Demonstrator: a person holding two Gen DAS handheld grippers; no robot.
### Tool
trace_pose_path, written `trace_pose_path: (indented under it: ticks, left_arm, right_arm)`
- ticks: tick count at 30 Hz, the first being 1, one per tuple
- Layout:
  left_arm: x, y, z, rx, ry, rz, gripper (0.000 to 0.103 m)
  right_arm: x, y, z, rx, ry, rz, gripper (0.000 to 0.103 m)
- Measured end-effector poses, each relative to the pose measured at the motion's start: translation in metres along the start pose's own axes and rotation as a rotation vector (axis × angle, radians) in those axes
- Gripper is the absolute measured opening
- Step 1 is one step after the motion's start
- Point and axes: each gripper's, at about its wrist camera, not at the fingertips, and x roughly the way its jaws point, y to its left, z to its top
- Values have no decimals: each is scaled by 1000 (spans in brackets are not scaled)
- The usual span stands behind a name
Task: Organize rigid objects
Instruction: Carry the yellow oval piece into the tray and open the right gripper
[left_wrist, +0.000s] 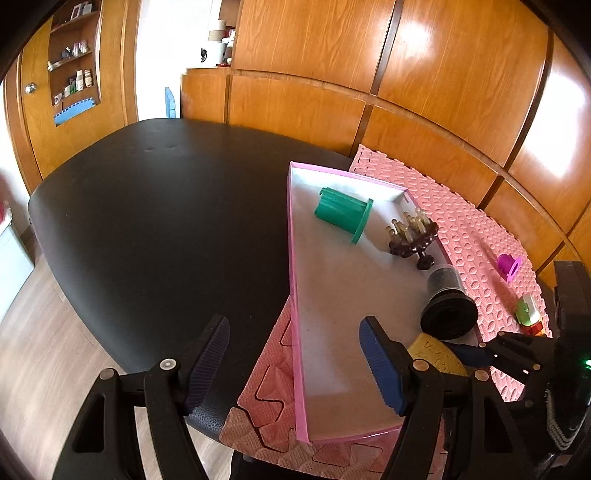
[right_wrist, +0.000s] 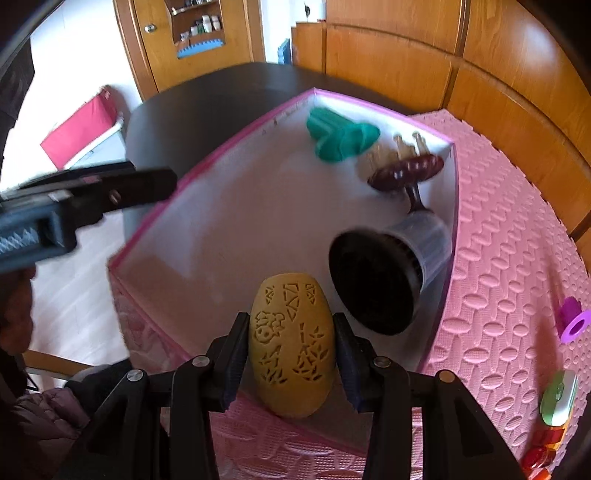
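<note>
From the left wrist, your left claw (left_wrist: 291, 365) stands wide with nothing between its pads, straddling the near left wall of the pink box (left_wrist: 295, 280). Inside lie a green spool (left_wrist: 343, 218), a brown stand (left_wrist: 413, 240) and a black-capped cup (left_wrist: 447, 306); a purple spool (left_wrist: 509, 266) sits on the mat (left_wrist: 476, 229). From the right wrist, your right claw (right_wrist: 291, 354) grips the yellow egg (right_wrist: 291, 347) over the box's near edge, beside the cup (right_wrist: 388, 273).
</note>
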Motion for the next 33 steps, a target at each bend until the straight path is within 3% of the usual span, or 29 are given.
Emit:
trace_pose_path:
  ticks: [8, 20, 33]
  left_arm:
    - [0, 0, 1, -1, -5, 7, 73]
    - [-5, -3, 2, 5, -20, 14, 73]
    - [-10, -11, 1, 26, -36, 9, 73]
  right_arm:
    - [-12, 4, -2, 12, -5, -57, 46]
    - [-54, 15, 8, 20, -136, -140, 47]
    - [-69, 19, 6, 23, -179, -172, 47]
